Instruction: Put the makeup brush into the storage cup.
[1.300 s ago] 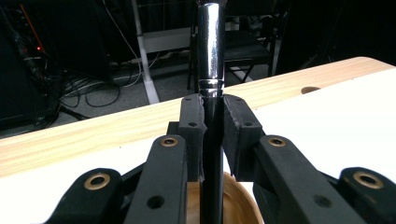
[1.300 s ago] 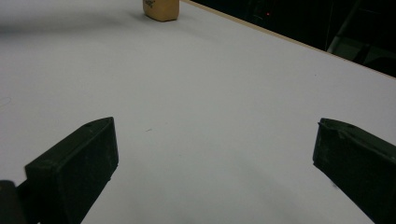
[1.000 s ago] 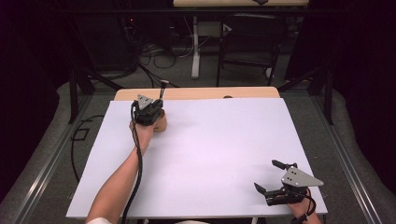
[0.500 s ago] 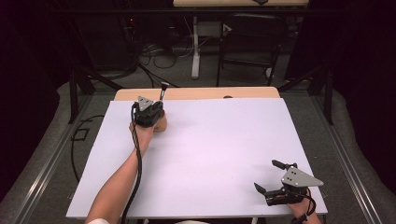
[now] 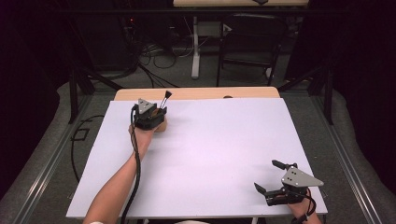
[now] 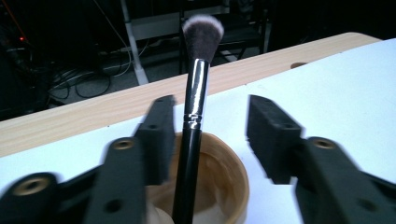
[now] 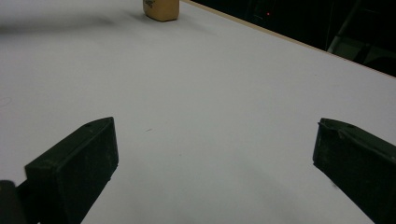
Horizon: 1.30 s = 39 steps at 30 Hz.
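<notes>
A black-handled makeup brush with a silver ferrule and a dark, pale-tipped head stands upright in a round wooden cup. My left gripper is open around the brush, whose handle runs close along the left pad, with a wide gap to the right pad. In the high view the left gripper hovers over the cup at the table's far left, and the brush sticks up beyond it. My right gripper is open and holds nothing near the front right edge; its gripper view looks across the bare table toward the distant cup.
A white sheet covers the wooden table, whose far strip shows a small hole. Beyond the table lie floor cables, a chair and table legs. A black cable trails from the left gripper along the person's forearm.
</notes>
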Each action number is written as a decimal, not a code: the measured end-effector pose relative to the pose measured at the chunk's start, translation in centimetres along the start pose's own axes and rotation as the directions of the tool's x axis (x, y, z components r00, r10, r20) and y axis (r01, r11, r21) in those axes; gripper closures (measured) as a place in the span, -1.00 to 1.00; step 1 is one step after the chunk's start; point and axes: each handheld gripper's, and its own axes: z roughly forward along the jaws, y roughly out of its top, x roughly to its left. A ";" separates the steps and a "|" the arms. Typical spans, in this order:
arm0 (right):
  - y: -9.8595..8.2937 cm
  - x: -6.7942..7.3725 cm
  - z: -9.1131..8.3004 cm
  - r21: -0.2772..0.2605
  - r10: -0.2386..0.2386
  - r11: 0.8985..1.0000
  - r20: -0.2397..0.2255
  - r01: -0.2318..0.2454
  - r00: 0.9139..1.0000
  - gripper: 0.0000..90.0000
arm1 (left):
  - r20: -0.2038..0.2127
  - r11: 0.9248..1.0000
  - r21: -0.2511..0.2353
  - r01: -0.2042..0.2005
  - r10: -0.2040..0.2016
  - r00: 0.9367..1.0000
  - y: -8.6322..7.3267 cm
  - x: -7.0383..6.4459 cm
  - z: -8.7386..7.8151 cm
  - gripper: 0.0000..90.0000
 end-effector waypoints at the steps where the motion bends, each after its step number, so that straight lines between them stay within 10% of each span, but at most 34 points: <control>1: 0.0 0.0 0.0 0.004 -0.001 1.000 -0.001 0.001 1.000 -1.00 | 0.008 1.000 0.001 -0.002 0.002 1.000 0.0 0.0 -0.2 0.00; 11: 0.0 -0.1 -0.1 0.007 0.005 1.000 -0.001 -0.005 1.000 -1.00 | 0.038 0.999 0.019 -0.044 0.043 0.998 0.7 -0.2 -2.2 -0.65; 39: 0.0 0.0 -0.2 -0.002 0.011 1.000 -0.004 -0.011 1.000 -1.00 | 0.088 0.997 -0.022 -0.075 0.076 0.993 -0.8 -0.5 -10.0 -1.00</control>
